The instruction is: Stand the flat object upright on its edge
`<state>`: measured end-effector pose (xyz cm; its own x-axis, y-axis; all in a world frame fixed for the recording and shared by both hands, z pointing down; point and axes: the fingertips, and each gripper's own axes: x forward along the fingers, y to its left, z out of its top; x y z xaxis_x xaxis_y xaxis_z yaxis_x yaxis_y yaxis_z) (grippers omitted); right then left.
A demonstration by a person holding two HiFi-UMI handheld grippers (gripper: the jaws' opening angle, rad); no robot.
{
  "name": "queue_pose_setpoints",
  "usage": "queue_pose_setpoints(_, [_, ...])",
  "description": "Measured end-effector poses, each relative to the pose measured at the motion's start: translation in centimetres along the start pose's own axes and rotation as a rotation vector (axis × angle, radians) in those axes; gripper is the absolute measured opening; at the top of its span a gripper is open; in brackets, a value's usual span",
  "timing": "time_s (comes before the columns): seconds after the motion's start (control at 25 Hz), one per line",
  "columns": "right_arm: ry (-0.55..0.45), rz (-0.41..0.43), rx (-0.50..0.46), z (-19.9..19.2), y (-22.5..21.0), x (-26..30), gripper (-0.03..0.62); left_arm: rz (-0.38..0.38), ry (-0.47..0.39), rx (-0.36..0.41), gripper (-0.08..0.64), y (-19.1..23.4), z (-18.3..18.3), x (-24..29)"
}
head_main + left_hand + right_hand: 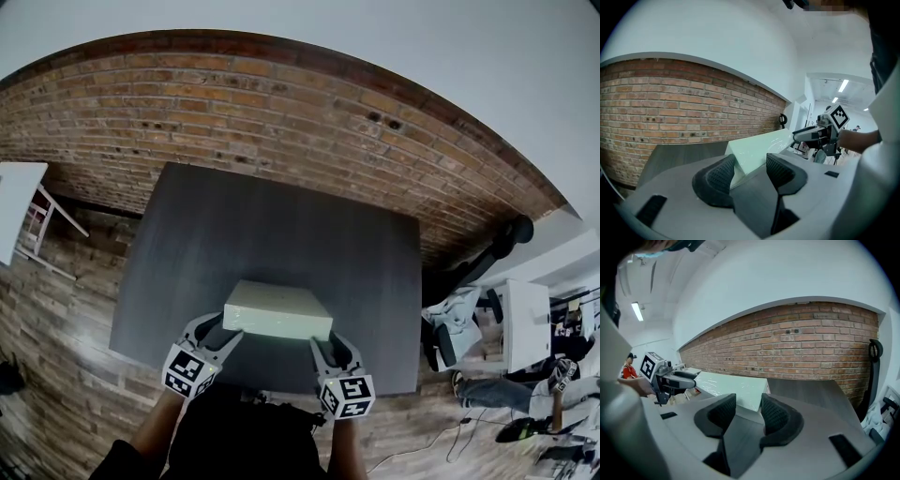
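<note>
A flat white box [278, 309] lies on the dark grey table [281, 230], near its front edge. My left gripper [223, 330] is at the box's near left corner. In the left gripper view that corner of the box [754, 152] reaches in between the pads and rests against the left pad [719, 176], with a gap beside the right pad. My right gripper [328, 344] is at the near right corner. There the box [736, 390] pokes just between the fingertips, and I see no pad pressing on it.
A red brick wall [281, 103] runs behind the table. Wood floor [56, 328] lies to the left, with a white stand at the far left. To the right are a white desk [525, 323] and a seated person's legs [506, 389].
</note>
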<state>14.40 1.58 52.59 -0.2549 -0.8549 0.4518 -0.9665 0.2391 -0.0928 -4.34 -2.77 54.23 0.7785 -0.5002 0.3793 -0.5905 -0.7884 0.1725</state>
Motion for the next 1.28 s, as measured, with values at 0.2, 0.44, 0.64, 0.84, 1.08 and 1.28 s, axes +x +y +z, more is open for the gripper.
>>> queue_pose_setpoints(0.2, [0.020,0.003,0.024,1.1,0.7,0.8,0.178,-0.006,0.010,-0.015,0.219,1.3,1.1,-0.4])
queue_pose_setpoints(0.44, [0.058,-0.020,0.065,2.5,1.7,1.7,0.176,-0.017,0.036,-0.049,0.219,2.9,2.2,-1.1])
queue_pose_setpoints(0.64, [0.104,-0.049,0.111,3.1,2.1,1.8,0.176,-0.047,0.062,-0.060,0.219,3.6,2.9,-1.2])
queue_pose_setpoints(0.84, [0.136,-0.055,0.131,3.8,2.0,2.4,0.176,-0.063,0.089,-0.079,0.219,4.3,3.5,-0.9])
queue_pose_setpoints(1.08, [0.166,-0.044,0.176,3.6,1.1,2.2,0.175,-0.029,0.114,-0.077,0.221,3.6,3.8,-0.5])
queue_pose_setpoints(1.28, [0.183,-0.016,0.186,3.9,0.3,1.6,0.170,-0.023,0.133,-0.107,0.221,2.7,4.0,-0.2])
